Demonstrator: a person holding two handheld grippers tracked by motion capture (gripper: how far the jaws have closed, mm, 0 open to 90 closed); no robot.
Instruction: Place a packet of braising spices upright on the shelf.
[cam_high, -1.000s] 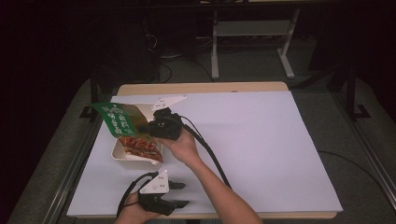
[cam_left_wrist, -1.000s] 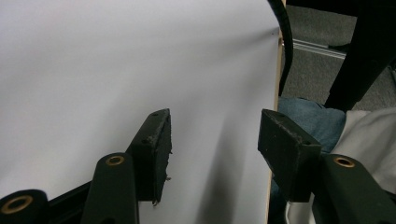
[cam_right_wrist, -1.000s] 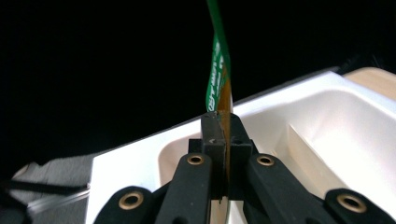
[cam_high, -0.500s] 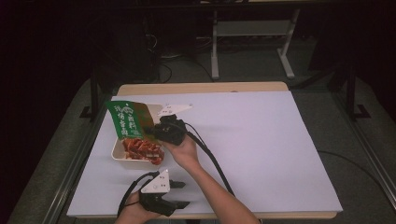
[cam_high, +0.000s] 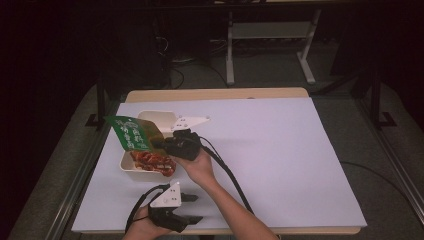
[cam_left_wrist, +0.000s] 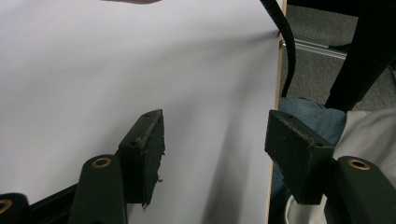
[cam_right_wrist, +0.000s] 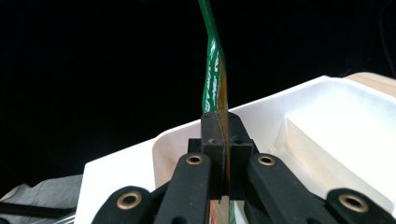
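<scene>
A white foam tray (cam_high: 134, 172) stands at the table's left with reddish food (cam_high: 152, 161) in its near end. Over it hangs a flat green packet (cam_high: 131, 134), tilted, with my right gripper (cam_high: 156, 144) shut on its edge. In the right gripper view the jaws (cam_right_wrist: 219, 128) pinch the packet (cam_right_wrist: 212, 88), which rises edge-on above the tray (cam_right_wrist: 327, 107). My left gripper (cam_high: 199, 208) rests near the table's front edge. Its jaws have just been opening and stand wide apart (cam_left_wrist: 215, 144) with nothing between them.
A white sheet (cam_high: 280, 150) covers the table, with wide free room to the right of the tray. The tray's lid (cam_high: 155, 119) lies open behind it. The front table edge (cam_left_wrist: 275, 116) and the person's lap lie right beside the left gripper.
The right gripper has sunk slightly with the green packet, which has swung from upright to a tilt over the tray. The left gripper keeps its place at the front edge.
</scene>
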